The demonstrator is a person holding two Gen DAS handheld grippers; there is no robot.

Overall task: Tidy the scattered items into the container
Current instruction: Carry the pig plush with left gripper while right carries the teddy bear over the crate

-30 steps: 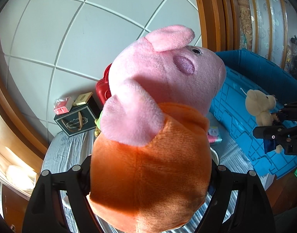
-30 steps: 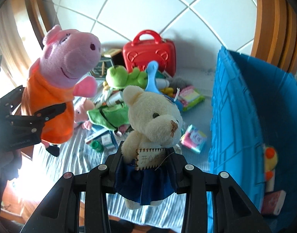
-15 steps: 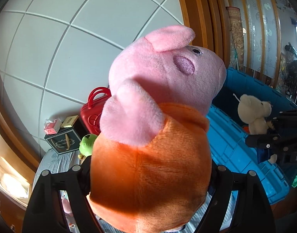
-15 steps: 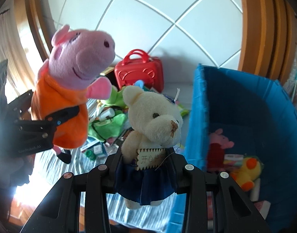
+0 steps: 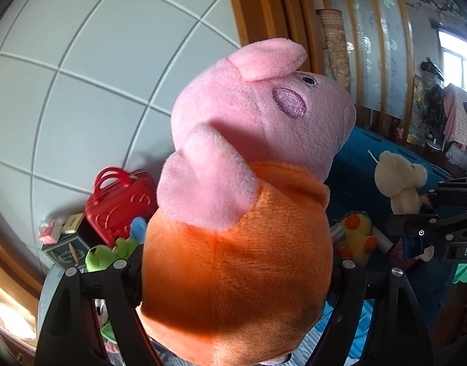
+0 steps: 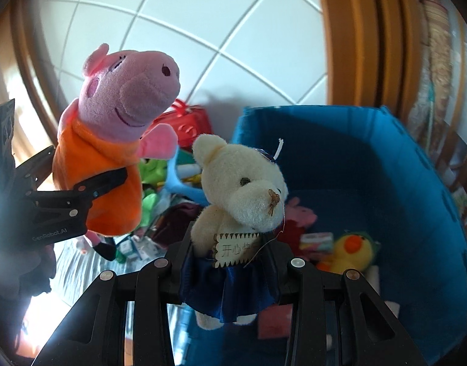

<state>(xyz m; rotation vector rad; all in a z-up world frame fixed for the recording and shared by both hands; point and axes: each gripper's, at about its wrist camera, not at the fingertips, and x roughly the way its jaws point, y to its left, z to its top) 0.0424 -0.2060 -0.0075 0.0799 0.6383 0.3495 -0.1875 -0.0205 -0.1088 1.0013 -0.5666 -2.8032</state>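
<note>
From the left wrist, the left gripper (image 5: 233,274) is clamped on the orange body of a pink pig plush (image 5: 248,167), which fills most of the view and is held upright with its snout turned to the right. Behind it on the right lies the blue container (image 5: 364,146); a yellow duck plush (image 5: 355,235) rests inside it. The right gripper (image 5: 416,244) reaches in from the right edge above the container, carrying a cream teddy bear (image 5: 398,180) — its black body bears the letters "DA", cut off by the frame. On the left, a red toy suitcase (image 5: 120,201), a green frog plush (image 5: 105,253) and a dark box (image 5: 65,250) sit on the striped table (image 5: 50,283).

From the right wrist, the right gripper (image 6: 230,271) is closed on the teddy bear's (image 6: 242,189) dark blue skirt, holding it over the near edge of the blue container (image 6: 416,167). A wooden tag on the bear's chest carries Chinese characters, only partly legible. Inside the container lie the yellow duck plush (image 6: 352,250), a small pink pig toy in red (image 6: 297,216) and a small pastel packet (image 6: 315,241). To the left, the left gripper (image 6: 90,195) — marked "GenRobot.AI" — holds the pig plush (image 6: 111,128) above the cluttered table (image 6: 68,262), well short of the container.
</note>
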